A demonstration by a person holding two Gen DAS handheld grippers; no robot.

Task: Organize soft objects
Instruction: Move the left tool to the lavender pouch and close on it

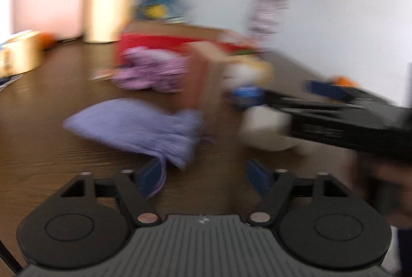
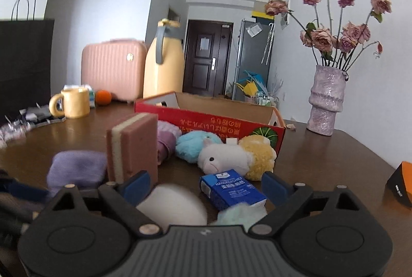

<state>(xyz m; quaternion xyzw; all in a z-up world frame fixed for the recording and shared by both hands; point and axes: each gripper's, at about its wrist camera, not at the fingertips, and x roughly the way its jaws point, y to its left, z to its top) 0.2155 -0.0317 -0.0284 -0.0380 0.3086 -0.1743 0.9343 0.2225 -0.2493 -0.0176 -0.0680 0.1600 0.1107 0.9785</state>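
Note:
Soft objects lie on a brown wooden table in front of a red cardboard box (image 2: 206, 119). A purple cloth (image 1: 139, 127) lies just ahead of my open left gripper (image 1: 206, 174); it also shows in the right wrist view (image 2: 77, 168). A pink sponge (image 2: 134, 148) stands upright. A white plush toy (image 2: 224, 156) with yellow fluff, a blue fluffy ball (image 2: 195, 143) and a blue tissue pack (image 2: 231, 189) lie near it. My right gripper (image 2: 206, 186) is open above a white soft object (image 2: 175, 204) and a pale green one (image 2: 242, 212). The left wrist view is blurred.
A yellow mug (image 2: 73, 103), an orange (image 2: 103, 97), a pink case (image 2: 113, 68) and a yellow jug (image 2: 164, 58) stand at the back left. A purple vase with dried roses (image 2: 327, 99) stands at the right. A patterned purple cloth (image 1: 152, 70) lies by the box.

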